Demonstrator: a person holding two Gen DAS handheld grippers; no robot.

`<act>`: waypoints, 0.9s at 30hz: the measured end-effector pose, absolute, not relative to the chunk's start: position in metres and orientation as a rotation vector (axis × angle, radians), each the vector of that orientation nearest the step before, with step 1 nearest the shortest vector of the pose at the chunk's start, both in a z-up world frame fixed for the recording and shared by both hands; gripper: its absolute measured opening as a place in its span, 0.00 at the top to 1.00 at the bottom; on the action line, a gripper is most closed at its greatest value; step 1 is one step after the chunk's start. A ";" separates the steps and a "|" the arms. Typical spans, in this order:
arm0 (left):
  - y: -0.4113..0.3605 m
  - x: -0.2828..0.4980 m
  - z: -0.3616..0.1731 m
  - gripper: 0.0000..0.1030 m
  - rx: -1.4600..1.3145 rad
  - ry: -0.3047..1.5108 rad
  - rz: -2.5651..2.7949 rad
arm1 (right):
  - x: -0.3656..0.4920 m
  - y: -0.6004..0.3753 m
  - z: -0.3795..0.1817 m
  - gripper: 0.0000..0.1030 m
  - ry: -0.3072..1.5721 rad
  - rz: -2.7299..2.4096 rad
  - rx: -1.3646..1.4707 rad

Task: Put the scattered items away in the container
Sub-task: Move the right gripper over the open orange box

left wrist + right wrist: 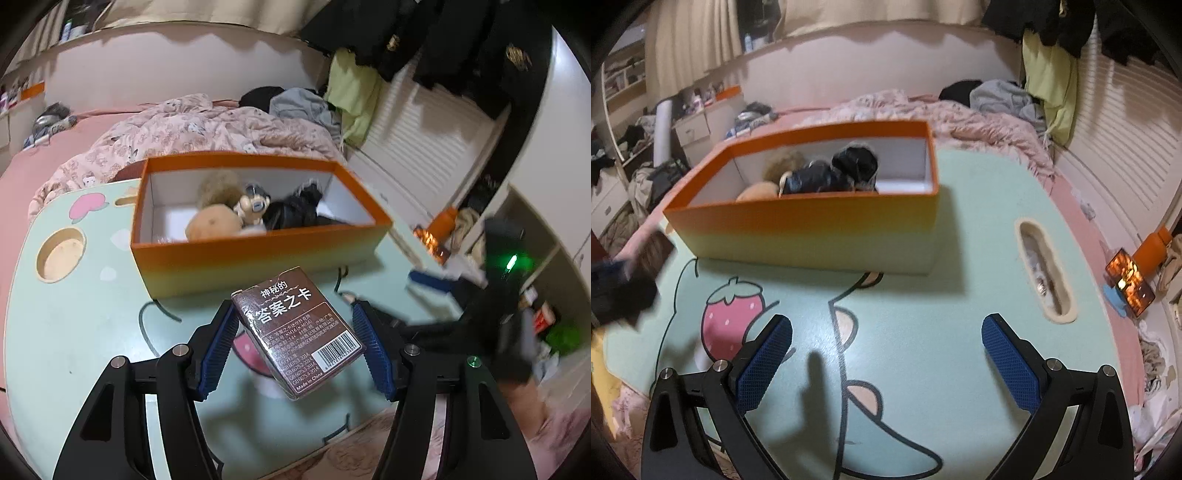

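My left gripper (294, 310) is shut on a brown pack of cards (299, 328), which hangs tilted above the mint-green table (92, 332) just in front of the orange box (236, 258). Inside the box lie plush toys (214, 221) and a black bundle (295, 210). My right gripper (888, 321) stands wide open over the table's cartoon print (960, 295), with nothing between its blue pads (1012, 362). The orange box (812, 229) sits ahead of it. In the right wrist view the left gripper shows only as a dark blur at the far left, with the pack (657, 247).
The table has a round cup hole (61, 254) at its left and a long slot (1045, 273) at its right. A lit phone (1130, 284) and an orange bottle (1152, 247) lie past the right edge. A bed with a pink quilt (207, 129) is behind the box.
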State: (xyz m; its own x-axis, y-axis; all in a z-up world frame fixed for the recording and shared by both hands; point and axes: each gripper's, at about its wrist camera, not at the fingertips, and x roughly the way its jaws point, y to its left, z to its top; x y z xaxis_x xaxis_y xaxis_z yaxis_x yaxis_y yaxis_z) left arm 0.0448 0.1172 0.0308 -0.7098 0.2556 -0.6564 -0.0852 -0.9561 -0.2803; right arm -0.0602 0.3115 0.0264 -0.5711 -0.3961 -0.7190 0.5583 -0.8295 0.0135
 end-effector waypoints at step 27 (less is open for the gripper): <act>0.108 0.033 -0.009 0.22 -1.108 -0.181 2.940 | -0.042 0.320 0.070 0.44 0.117 -2.191 0.834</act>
